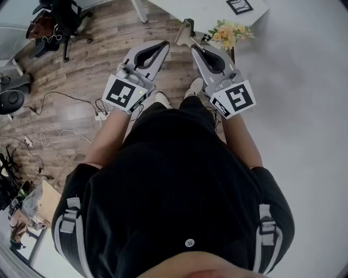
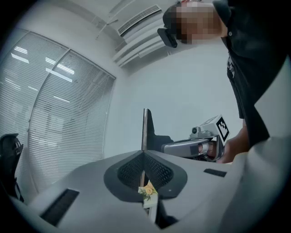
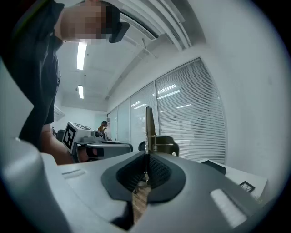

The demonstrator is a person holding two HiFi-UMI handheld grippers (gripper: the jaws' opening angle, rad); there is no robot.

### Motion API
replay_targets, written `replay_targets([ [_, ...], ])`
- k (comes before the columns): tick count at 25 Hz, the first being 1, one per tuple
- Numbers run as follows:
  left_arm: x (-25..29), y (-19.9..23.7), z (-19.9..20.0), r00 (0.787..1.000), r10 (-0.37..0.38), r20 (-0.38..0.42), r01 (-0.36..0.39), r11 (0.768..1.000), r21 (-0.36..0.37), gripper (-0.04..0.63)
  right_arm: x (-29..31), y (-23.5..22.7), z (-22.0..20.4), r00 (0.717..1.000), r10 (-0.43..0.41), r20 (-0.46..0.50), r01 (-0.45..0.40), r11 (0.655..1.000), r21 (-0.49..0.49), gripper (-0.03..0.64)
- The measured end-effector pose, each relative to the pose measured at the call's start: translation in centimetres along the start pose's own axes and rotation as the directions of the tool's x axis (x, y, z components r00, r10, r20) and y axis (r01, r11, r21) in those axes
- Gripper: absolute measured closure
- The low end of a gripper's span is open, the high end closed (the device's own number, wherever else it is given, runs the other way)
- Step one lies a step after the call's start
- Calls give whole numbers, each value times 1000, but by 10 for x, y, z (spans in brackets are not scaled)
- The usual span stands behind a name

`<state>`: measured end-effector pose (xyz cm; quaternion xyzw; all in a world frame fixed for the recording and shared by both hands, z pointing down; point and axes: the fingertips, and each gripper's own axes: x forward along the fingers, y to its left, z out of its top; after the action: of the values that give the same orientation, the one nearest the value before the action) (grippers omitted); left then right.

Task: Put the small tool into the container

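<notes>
While my left gripper (image 1: pixel 161 48) and right gripper (image 1: pixel 196 50) pinch closed on nothing, neither small tool nor container in view; heft, grip spot unjudgeable.

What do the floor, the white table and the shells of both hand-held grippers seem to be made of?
The floor: wood or wood-look laminate, matt; plank seams and grain show. The table: smooth white top, probably laminate or painted board. The left hand-held gripper and right hand-held gripper: light grey moulded plastic, satin sheen; their black meshed pads look rubbery.
</notes>
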<state>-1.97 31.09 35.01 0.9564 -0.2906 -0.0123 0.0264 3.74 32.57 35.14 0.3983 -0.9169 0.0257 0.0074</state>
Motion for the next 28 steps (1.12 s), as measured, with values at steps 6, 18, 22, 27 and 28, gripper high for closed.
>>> replay_targets([
  [6,-9,1,-4,1000,15,-23,-14,1000,16,587,1,4,1,1000,2,5,-2,999,34,604],
  [18,-54,34,0,995,98,18,-98,995,-13,587,40,23,9,999,31,-18,-31,1000,0,604],
  [22,-69,40,0,992,125,24,-125,992,-23,587,49,36,12,998,51,-23,-51,999,-9,604],
  [27,-72,50,3,991,126,49,-124,992,-37,586,63,31,13,997,67,-38,-68,998,-13,604],
  [28,-70,55,5,990,130,50,-128,991,-42,586,68,29,15,997,70,-40,-70,997,-11,604],
])
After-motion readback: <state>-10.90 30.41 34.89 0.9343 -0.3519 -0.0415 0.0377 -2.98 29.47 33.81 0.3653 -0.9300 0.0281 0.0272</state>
